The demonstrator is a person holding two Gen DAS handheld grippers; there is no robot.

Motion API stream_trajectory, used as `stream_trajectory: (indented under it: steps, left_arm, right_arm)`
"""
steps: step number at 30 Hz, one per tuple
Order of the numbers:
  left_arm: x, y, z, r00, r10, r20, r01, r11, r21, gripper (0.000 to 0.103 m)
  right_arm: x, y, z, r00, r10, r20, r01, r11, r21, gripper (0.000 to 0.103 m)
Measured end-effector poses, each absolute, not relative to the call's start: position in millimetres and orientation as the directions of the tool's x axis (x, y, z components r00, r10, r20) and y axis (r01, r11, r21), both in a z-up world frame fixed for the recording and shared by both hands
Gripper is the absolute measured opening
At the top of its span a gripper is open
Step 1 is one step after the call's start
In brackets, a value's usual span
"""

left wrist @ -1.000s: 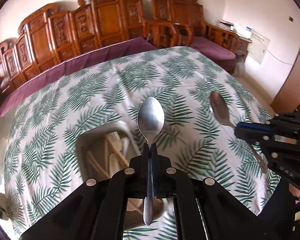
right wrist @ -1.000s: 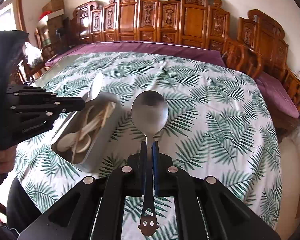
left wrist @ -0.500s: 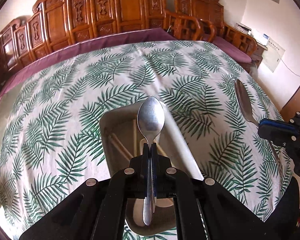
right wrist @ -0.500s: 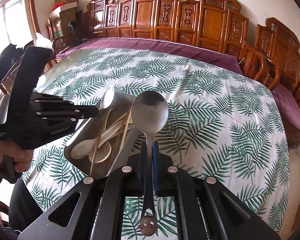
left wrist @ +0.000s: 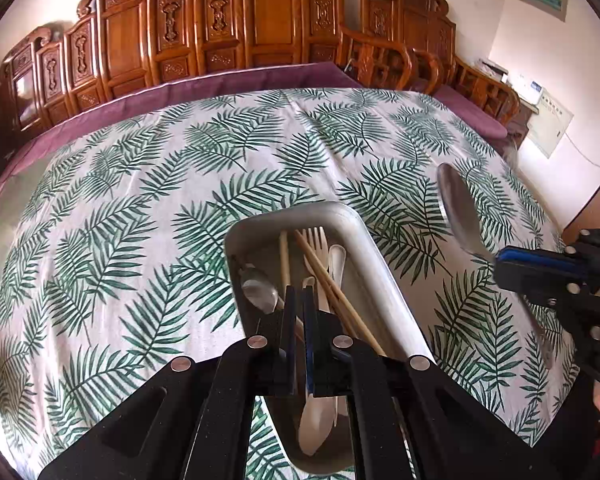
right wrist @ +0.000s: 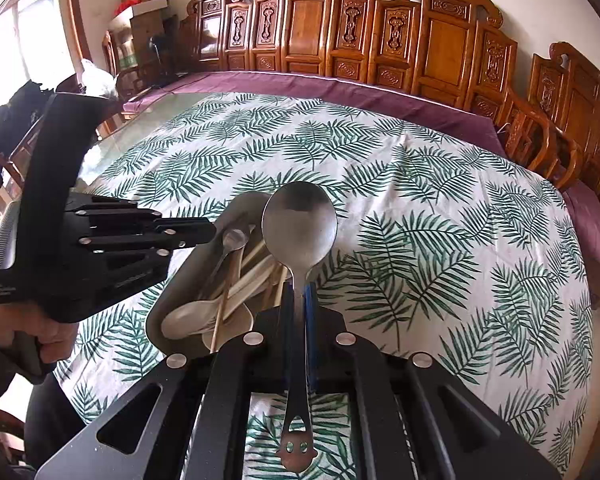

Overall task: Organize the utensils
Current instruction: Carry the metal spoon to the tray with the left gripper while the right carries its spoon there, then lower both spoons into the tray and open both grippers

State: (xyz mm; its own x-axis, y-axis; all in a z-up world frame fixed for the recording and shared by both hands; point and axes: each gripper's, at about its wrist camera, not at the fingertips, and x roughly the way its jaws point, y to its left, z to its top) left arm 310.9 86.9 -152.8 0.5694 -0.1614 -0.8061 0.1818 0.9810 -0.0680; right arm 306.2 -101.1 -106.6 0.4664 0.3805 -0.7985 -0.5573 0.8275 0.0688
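Two tools point steeply down over the tabletop (left wrist: 140,208). The left tool (left wrist: 299,296) is in the lower centre of its view, above the grey tray (left wrist: 380,264), its fingers clenched with nothing between them. The right tool (right wrist: 299,292) is grasping a big metal spoon (right wrist: 299,226) by the handle, bowl upward, beside the tray in the middle of its view. A hand (right wrist: 50,332) at lower left holds the left tool's grip.

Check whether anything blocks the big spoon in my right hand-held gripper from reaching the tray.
Only the left hand-held gripper, hanging by the tray's rim away from the big spoon; the nearer side looks clear.
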Motion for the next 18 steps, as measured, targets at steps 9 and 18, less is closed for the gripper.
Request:
stream_trajectory:
  steps: [9,18]
  left_arm:
    - [289,112,-135,0.614,-0.149,-0.775,0.148,0.986,-0.072,0.002]
    - [271,130,-123,0.642,-0.135,-0.755,0.115,0.99,-0.08,0.003]
  right_arm:
    - [311,-76,-118,0.435,0.403,-0.805,-0.576,0.812,0.095,0.007]
    - [327,-47,-138,0.387,0.413,-0.825,-0.584,0.802,0.128,0.007]
